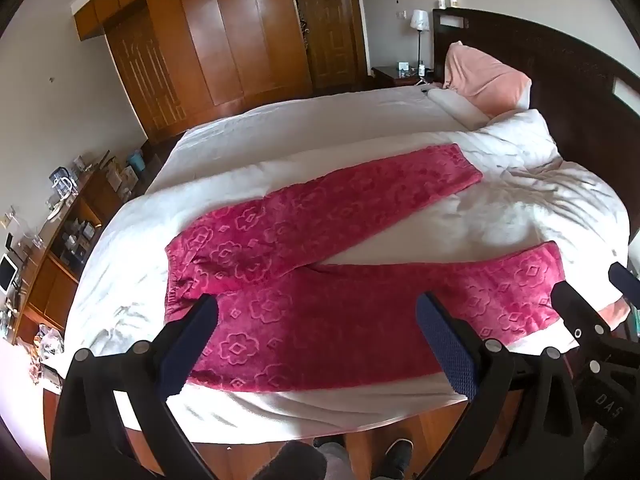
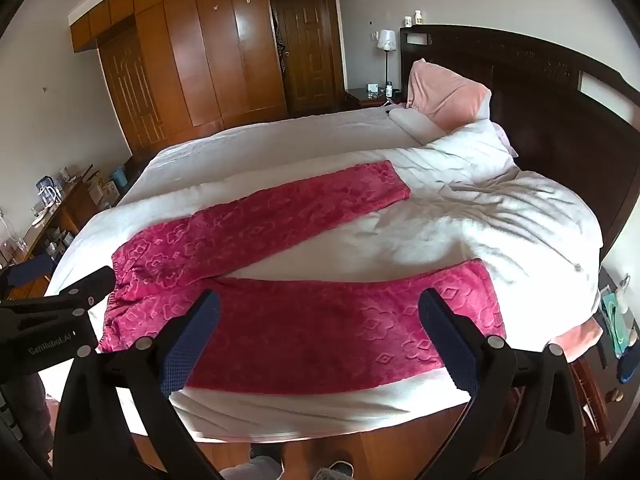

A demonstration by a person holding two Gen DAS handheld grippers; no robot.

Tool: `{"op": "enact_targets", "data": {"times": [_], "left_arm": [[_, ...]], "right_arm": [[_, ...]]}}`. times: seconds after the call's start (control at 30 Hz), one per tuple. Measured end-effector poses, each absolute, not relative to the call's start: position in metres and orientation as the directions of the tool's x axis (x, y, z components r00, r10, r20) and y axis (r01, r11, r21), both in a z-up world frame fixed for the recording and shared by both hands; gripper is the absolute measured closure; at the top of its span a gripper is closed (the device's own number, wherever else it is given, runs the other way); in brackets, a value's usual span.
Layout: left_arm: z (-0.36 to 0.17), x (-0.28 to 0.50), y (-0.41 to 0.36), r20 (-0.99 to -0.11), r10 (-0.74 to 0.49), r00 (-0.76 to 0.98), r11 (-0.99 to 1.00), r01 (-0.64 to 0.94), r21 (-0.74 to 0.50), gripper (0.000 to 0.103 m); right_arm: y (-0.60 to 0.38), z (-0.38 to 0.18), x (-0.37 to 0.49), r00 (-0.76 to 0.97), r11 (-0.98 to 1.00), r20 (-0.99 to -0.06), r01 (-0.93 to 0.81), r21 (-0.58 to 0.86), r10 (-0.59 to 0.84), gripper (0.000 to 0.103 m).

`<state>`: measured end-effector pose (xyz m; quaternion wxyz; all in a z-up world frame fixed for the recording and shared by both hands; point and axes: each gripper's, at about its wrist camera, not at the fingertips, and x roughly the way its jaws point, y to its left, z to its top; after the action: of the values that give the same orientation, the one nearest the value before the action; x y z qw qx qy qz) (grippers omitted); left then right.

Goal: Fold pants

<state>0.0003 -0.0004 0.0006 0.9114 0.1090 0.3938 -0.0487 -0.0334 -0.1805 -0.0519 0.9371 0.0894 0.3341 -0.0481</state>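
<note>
- two grippers hang over the near edge of the bed [image 1: 120,292], both tilted downward, and neither touches anything
- the left gripper [image 1: 316,344] has its jaws spread wide with nothing between them; it sits above the waist end of the pants [image 1: 304,248]
- the right gripper [image 2: 320,340] is likewise spread wide and empty, poised over the near leg [image 2: 344,320]
- the pants lie flat on the white duvet [image 2: 460,208], waistband [image 1: 176,280] toward the person's left, the two legs splayed in a v toward the headboard [image 2: 540,92]
- the far leg [image 2: 304,200] runs diagonally away; the near leg lies along the bed's near edge, its cuff [image 2: 484,284] close to the rumpled part of the duvet
- the step in hand looks like the first fold, laying one leg onto the other, and nothing is folded yet
- to do it well, one gripper would likely pinch the near edge of the waistband and the other the near cuff, so the leg lifts as one straight line
- each pinch should take the fleece only; the soft duvet below could be caught along with it
- the fabric looks thick and plush, so it should hold a bite well but may sag in the middle if the two ends are not kept taut
- carrying the near leg up and over to meet the far one, seams matched at the crotch [image 2: 218,278], would give a neat long strip
</note>
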Motion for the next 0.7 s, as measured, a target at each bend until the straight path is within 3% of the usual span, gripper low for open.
{"op": "enact_targets", "data": {"times": [0.7], "left_arm": [[-0.006,0.001,0.011,-0.740,0.001,0.673,0.976,0.159,0.146,0.005]], "right_arm": [[-0.182,-0.053,-0.033,0.763,0.981,-0.644,0.161,0.112,-0.052,0.003]]}}
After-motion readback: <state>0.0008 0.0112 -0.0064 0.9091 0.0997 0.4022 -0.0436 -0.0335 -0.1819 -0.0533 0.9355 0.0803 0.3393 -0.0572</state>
